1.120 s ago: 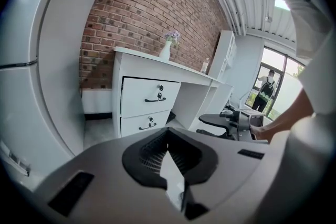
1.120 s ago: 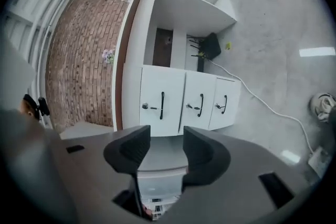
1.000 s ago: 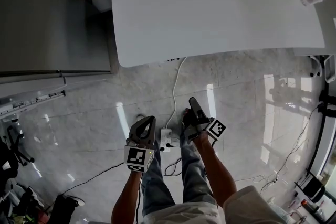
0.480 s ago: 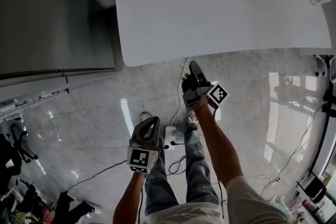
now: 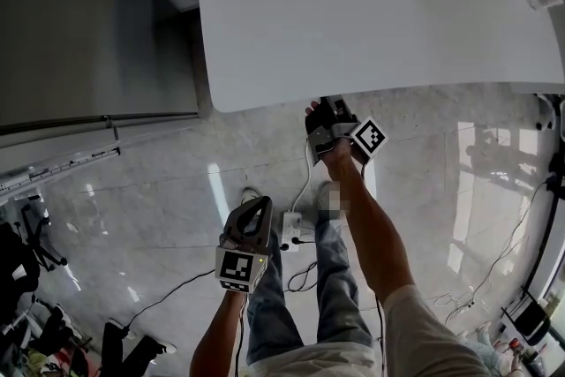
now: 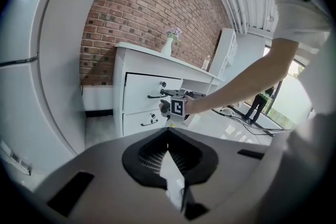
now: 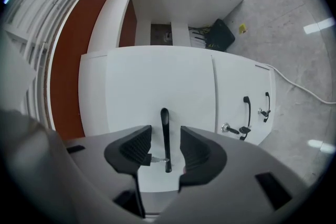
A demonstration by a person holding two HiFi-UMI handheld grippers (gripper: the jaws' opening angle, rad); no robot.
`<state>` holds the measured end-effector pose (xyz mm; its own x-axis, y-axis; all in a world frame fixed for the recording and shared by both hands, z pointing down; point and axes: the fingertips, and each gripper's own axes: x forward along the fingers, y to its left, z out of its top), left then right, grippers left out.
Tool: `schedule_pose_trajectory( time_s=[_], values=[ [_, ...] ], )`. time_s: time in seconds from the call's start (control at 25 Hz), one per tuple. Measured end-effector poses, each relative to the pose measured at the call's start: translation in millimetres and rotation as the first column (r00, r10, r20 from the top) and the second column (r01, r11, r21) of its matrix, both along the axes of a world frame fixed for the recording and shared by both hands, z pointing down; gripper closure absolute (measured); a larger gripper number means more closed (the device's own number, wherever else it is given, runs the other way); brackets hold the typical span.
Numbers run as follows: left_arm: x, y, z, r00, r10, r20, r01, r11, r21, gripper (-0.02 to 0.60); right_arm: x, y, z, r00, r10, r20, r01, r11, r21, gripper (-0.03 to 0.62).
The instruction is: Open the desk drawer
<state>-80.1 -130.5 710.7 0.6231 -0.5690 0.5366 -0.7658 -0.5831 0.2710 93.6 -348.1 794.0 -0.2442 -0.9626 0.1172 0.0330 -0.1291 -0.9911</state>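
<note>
Now the right claw (image 7: 165, 136) stands released, its jaws apart on either side of the dark handle (image 7: 164, 118) of the upper drawer (image 7: 157, 76), not pressing it, at the white desk (image 5: 371, 13) front. The left claw (image 6: 169, 162) is clenched on nothing, held low and well apart from the desk.

No words, numbers, brand names or labels can be read in any view. The only printed marks are black-and-white square code patterns (blocky grids, not letters or digits). One is on the left marker cube (image 5: 237, 267), facing up toward the head camera, and one is on the right marker cube (image 5: 368, 138). Any print on the clutter at the frame edges is too small to tell.
</note>
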Motion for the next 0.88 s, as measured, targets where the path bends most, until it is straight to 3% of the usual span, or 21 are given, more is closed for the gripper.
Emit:
schedule_pose_trajectory(
  time_s=[0.08, 0.12, 0.48, 0.88],
  values=[
    [0, 1, 1, 1.000, 0.001, -0.001, -0.001, 1.000, -0.001, 0.571, 0, 0, -2, 1.000, 0.009, -0.009, -0.009, 1.000, 0.002, 0.459],
    [0, 2, 1, 1.000, 0.001, -0.002, -0.001, 1.000, -0.002, 0.571, 0, 1, -2, 1.000, 0.013, -0.022, -0.013, 1.000, -0.002, 0.556],
    [0, 4, 7, 1.000, -0.014, -0.001, 0.014, 1.000, -0.011, 0.571, -3, 3, -5, 0.998, -0.010, -0.055, 0.011, 1.000, 0.017, 0.562],
    [4, 10, 10, 1.000, -0.008, -0.009, 0.008, 1.000, -0.015, 0.571, -4, 52, -5, 0.999, 0.014, -0.037, -0.013, 1.000, 0.017, 0.562]
  ],
)
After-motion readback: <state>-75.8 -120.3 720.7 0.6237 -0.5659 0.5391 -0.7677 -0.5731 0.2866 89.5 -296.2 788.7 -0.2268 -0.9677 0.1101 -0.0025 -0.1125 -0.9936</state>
